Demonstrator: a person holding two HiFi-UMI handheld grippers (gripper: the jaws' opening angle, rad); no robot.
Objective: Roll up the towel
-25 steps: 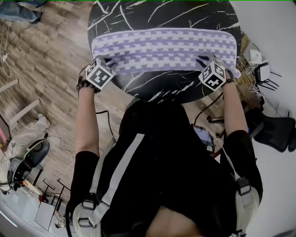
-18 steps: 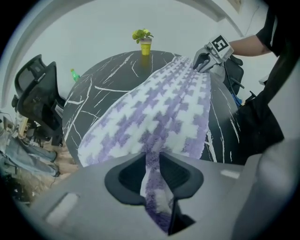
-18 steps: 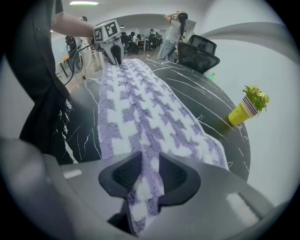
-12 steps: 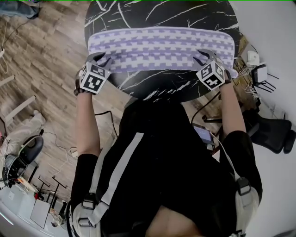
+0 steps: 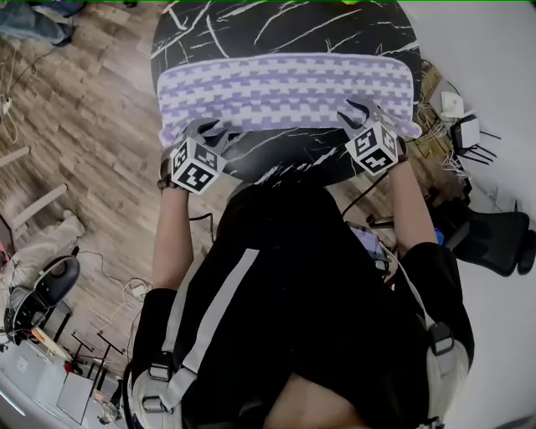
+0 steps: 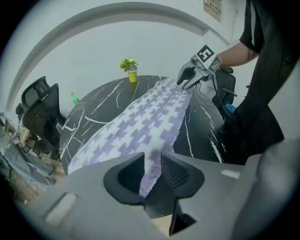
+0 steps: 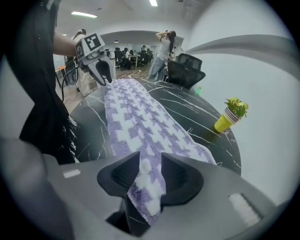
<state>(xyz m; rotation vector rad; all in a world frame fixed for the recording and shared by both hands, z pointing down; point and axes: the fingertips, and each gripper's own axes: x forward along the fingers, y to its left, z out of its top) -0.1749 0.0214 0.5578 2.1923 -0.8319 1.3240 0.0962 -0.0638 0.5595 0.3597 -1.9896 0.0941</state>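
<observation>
A purple-and-white checked towel [image 5: 285, 88] lies lengthwise across the round black marble table [image 5: 276, 25]. My left gripper [image 5: 211, 132] is at the towel's near edge, a little in from its left end. The edge stands up between its pads, so it is shut on the cloth [image 6: 149, 171]. My right gripper [image 5: 358, 109] is at the near edge close to the right end. Its jaws have just been opening wider, and a thick fold of towel [image 7: 143, 183] fills the gap and hangs through it, gripped. Each gripper view shows the other gripper [image 6: 190, 77] [image 7: 104, 70] at the far end of the towel.
A yellow pot with a small plant [image 7: 229, 117] stands on the table's far side beyond the towel. A green bottle [image 6: 75, 98] sits near a black office chair [image 6: 40, 112]. Another chair [image 5: 498, 239] and cables lie on the floor at the right. A person [image 7: 164, 47] stands far off.
My left gripper has slid rightward along the towel's near edge and come a little closer to me, with the cloth in it. The right gripper has lifted slightly with its fold.
</observation>
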